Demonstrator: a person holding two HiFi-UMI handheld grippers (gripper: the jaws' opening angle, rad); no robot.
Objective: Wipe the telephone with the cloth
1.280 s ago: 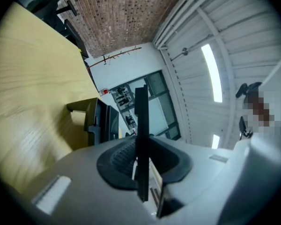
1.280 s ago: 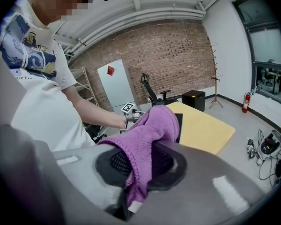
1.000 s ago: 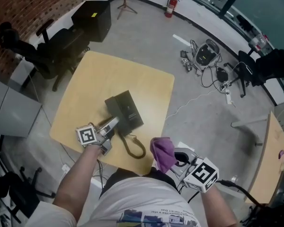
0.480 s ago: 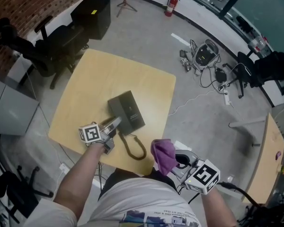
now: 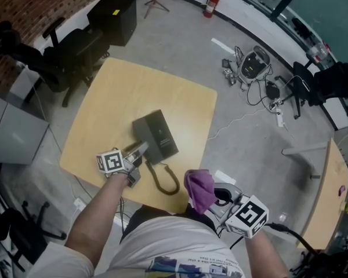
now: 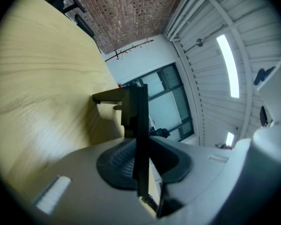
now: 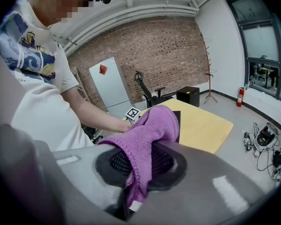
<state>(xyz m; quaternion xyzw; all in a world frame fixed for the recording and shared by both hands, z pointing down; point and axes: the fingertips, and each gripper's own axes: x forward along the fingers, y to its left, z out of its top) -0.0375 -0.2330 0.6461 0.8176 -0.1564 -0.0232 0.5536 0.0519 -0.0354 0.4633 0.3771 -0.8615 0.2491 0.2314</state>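
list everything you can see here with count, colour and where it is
light wooden square table: 1, pale yellow, middle of the grey floor
dark grey desk telephone: 1, dark grey, on the table's near half
coiled telephone cord: 1, dark, on the table by its near edge
purple fleecy cloth: 1, purple, off the table, in the right gripper
black office chair: 1, black, past the table's far left side
black box-shaped cabinet: 1, black, on the floor behind the chair
red fire extinguisher: 1, red, by the far wall
loose cables and devices: several, black and white, on the floor at right
left gripper: 1, grey, closed on a thin dark part of the telephone
right gripper: 1, grey, closed on the cloth
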